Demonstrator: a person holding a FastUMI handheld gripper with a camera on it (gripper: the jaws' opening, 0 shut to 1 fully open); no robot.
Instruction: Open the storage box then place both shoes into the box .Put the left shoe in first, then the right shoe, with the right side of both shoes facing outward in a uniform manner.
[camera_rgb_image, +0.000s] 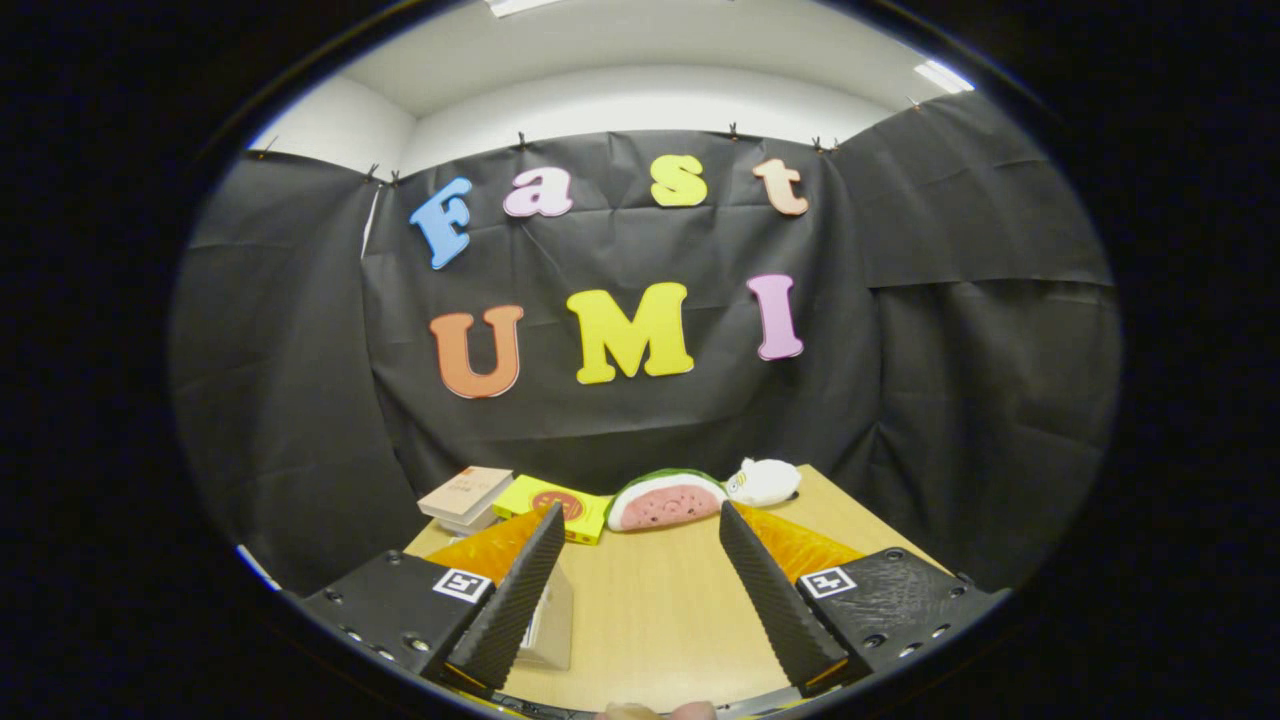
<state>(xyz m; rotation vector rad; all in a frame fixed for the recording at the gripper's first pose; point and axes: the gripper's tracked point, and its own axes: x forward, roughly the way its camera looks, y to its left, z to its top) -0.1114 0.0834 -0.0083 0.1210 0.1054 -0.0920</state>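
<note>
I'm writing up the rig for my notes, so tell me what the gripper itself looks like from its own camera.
The gripper has two long wedge-shaped fingers with ribbed inner faces, spread wide apart with nothing between them. Each sits on a dark, finely textured block with round screw holes and a square black-and-white marker. Orange housing shows behind each finger. No cables visible.

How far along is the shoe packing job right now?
Nothing looks done yet. The gripper is open and holds nothing, its fingers apart above the light wooden table. Beyond them lie a watermelon-slice plush, a flat yellow box and a white plush. Opening the box and placing both shoes remain.
</note>
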